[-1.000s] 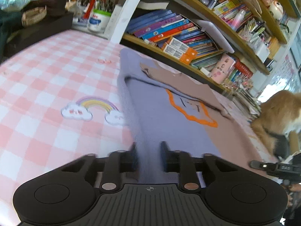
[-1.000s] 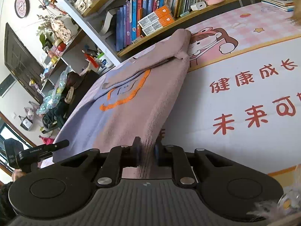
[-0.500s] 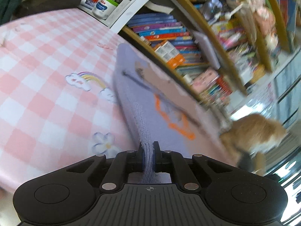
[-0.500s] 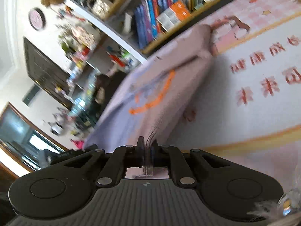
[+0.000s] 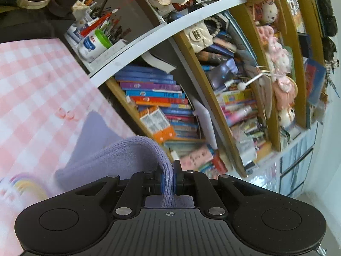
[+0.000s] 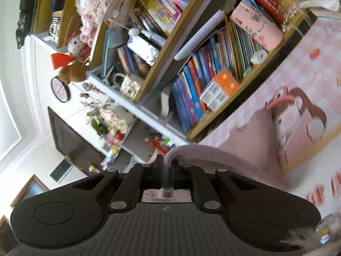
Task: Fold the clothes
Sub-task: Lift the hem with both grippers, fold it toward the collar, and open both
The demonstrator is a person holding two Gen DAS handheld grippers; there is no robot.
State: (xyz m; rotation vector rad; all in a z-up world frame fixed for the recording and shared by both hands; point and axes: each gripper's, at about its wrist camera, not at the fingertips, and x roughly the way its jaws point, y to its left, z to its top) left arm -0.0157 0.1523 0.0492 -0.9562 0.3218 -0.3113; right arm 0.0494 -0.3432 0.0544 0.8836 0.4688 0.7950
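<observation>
My left gripper (image 5: 168,178) is shut on the lavender hem of a knit sweater (image 5: 119,155). The cloth rises from the pink checked tablecloth (image 5: 32,89) and arches over into the jaws. My right gripper (image 6: 168,170) is shut on the sweater's mauve-pink side (image 6: 223,155), which curves up from the table in the same way. Both grippers are lifted and tilted up toward the bookshelves. The sweater's front with its orange print is hidden in both views.
A cluttered bookshelf (image 5: 162,106) with stacked books stands just behind the table edge; it also shows in the right wrist view (image 6: 202,81). A pen pot (image 5: 93,44) sits at the far left. A cartoon print (image 6: 298,111) marks the tablecloth to the right.
Both grippers have risen and pitched upward, carrying the sweater's hem up off the table. The spread sweater front and the cat have dropped out of view.
</observation>
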